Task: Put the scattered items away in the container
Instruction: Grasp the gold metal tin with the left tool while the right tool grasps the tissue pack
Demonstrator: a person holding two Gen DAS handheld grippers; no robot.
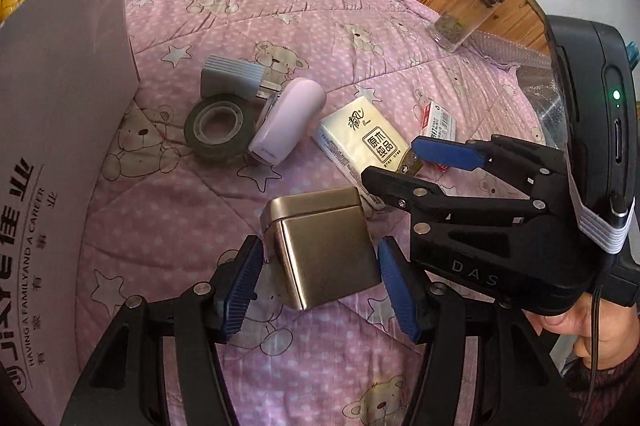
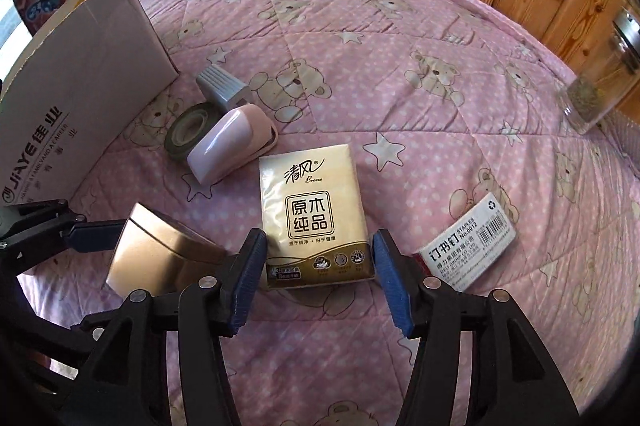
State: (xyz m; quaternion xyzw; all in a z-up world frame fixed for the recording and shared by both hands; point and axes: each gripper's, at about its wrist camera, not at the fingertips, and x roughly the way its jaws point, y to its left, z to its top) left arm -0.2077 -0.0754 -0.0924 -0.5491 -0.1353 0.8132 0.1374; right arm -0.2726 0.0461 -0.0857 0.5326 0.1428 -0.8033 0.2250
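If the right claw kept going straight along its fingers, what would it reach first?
The tissue pack: it lies between the open right claw fingers already, its near end in the gap. Depth is unclear, but nothing else lies in that line.

Your left gripper (image 1: pixel 318 284) is spread wide, pointing forward and down. Your right gripper (image 2: pixel 318 280) sits just to its right, equally wide.

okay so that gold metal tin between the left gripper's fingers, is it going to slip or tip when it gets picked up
The gold tin looks smooth and shiny, so it may slide against the left gripper pads unless squeezed firmly. It already sits tilted on the soft quilt, so a nudge could tip it. Its lid seam shows; a grip on the lid alone might pull it loose.
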